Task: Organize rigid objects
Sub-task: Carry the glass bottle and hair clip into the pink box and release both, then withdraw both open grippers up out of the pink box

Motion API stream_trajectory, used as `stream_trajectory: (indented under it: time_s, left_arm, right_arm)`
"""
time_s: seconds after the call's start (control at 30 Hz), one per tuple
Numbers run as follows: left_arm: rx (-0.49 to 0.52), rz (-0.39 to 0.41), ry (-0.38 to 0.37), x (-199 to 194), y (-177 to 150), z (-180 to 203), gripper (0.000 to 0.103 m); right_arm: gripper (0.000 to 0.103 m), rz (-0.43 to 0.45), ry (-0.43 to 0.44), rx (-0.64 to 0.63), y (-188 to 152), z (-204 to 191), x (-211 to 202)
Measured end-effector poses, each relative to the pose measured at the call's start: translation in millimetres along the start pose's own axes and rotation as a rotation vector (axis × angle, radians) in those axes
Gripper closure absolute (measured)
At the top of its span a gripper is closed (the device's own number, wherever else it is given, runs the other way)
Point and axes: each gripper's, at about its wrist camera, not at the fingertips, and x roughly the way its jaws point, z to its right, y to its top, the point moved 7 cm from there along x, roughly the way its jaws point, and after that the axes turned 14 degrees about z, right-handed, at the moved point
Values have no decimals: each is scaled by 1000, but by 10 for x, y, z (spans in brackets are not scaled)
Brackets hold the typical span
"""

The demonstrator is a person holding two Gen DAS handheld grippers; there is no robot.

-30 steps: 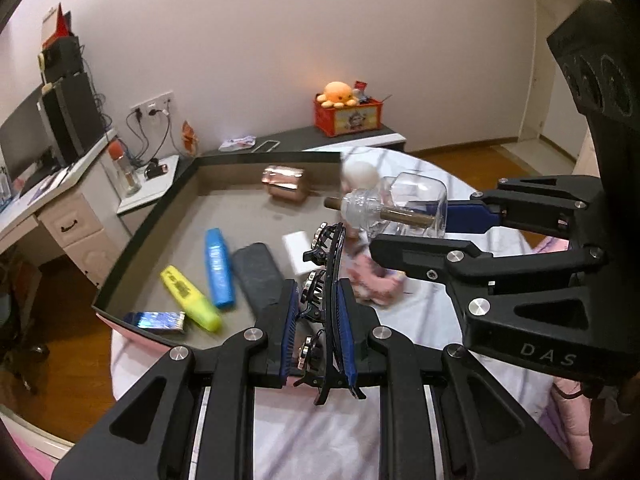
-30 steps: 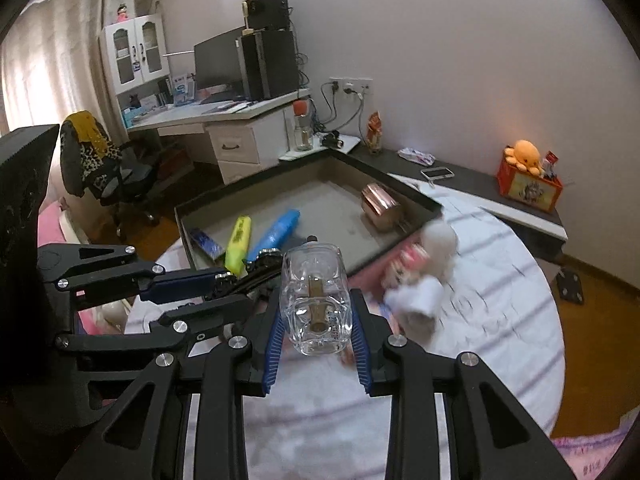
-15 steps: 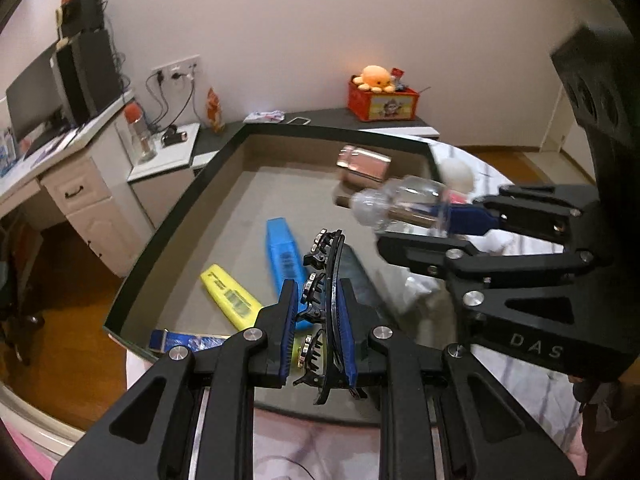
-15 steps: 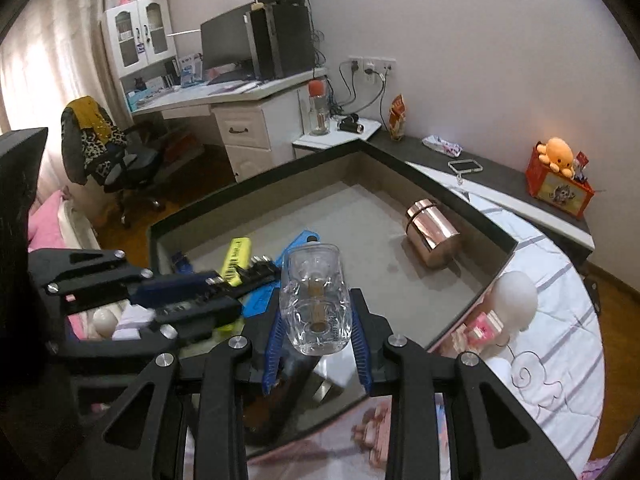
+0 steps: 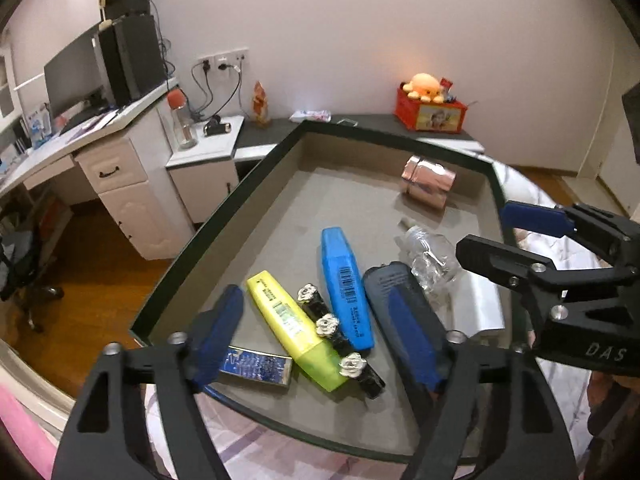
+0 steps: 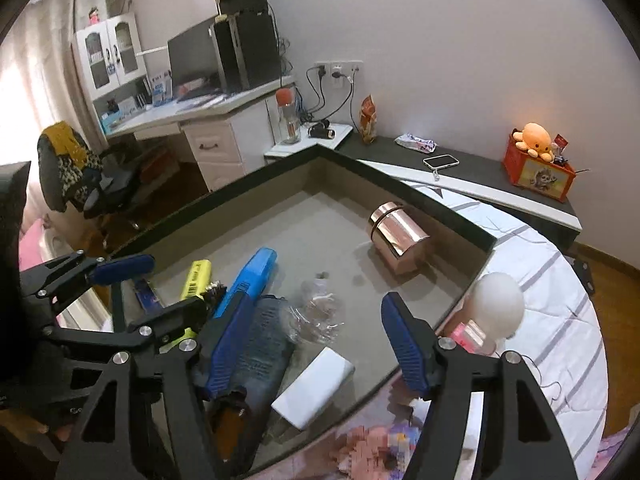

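I find the tray well stocked. The bottle lies on its side toward the tray's right edge, free of any grip. The hair clip lies between the yellow marker and the blue marker near the front edge. A copper tin sits by the far right corner, a dark case and a white block lie near the bottle, and a small blue box rests at the front left corner.

Off the tray, on the bedsheet, I see a white ball and pink items; I judge these still to be sorted.

My left gripper hovers over the front edge, fingers spread wide, holding nothing. My right gripper hangs above the bottle, fingers equally wide, empty.
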Motion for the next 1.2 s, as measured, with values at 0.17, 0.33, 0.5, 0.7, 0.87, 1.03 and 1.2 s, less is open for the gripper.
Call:
stream_trajectory:
  time_s: [0.17,0.33,0.5,0.7,0.87,1.03,1.2]
  left_arm:
    - [26,10,19,-189,-24,47,10]
    - [37,17,38,-397,-98,90,6]
    - [34,28,86,-633,-205,96,2]
    - [41,24,88,-918,-411,154,1]
    - [24,-6,63,-1079,-624,162,1]
    - [30,-28,86,-1083,-690,121,1]
    - [26,-43,78,-921,-650,67,1]
  right_arm:
    - [28,29,-14,8,12,15,-249]
    - [25,59,-50,17,-45,97,-609]
    - [24,86,-107,47,-175,276,-995]
    - [24,86,-146,110,-451,478,-1368]
    - [24,72,-170,161,-708,639,-1574]
    - [24,57,-179,192,-878,762,-1628]
    - [24,44,-178,214,-958,903,-1523]
